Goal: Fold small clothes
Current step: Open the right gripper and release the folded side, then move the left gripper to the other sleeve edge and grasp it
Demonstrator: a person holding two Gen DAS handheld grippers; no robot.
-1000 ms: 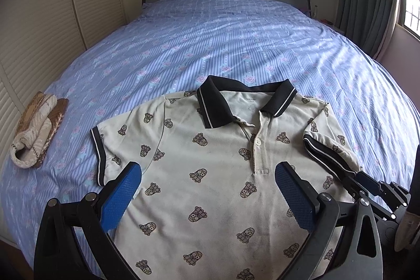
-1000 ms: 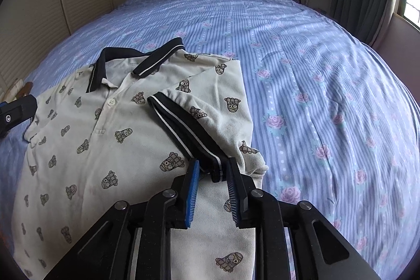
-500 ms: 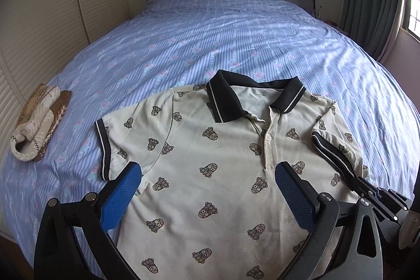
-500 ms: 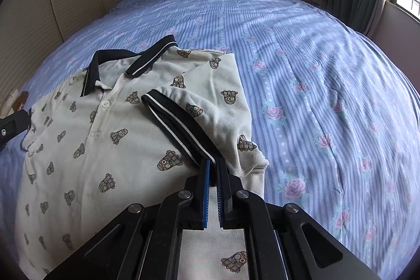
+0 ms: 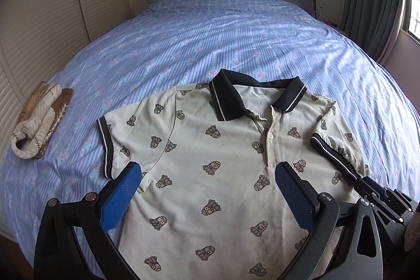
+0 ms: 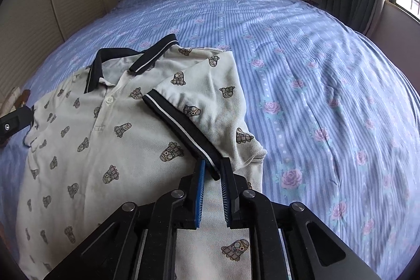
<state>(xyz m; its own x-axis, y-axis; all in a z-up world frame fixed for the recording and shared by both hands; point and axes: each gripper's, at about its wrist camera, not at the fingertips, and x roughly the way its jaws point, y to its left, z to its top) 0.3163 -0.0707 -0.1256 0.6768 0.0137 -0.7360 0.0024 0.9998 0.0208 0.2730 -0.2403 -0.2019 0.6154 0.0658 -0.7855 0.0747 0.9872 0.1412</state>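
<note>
Cream polo shirt with a dark collar lies face up on the bed, its right sleeve folded inward over the chest. Right gripper has just been opening, its fingers slightly parted about the sleeve's dark cuff. Left gripper hovers over the shirt, fingers spread wide and empty.

- Polo shirt: cream knit cloth with a fine waffle texture, matt; collar dark, smoother cloth.
- Bedsheet: thin striped cotton-like cloth, matt, lightly wrinkled.
- Left gripper: matt black plastic frame; blue pads with a dimpled rubbery face; shiny metal pivot pins.
- Bundle: coarse woven cloth.
</note>
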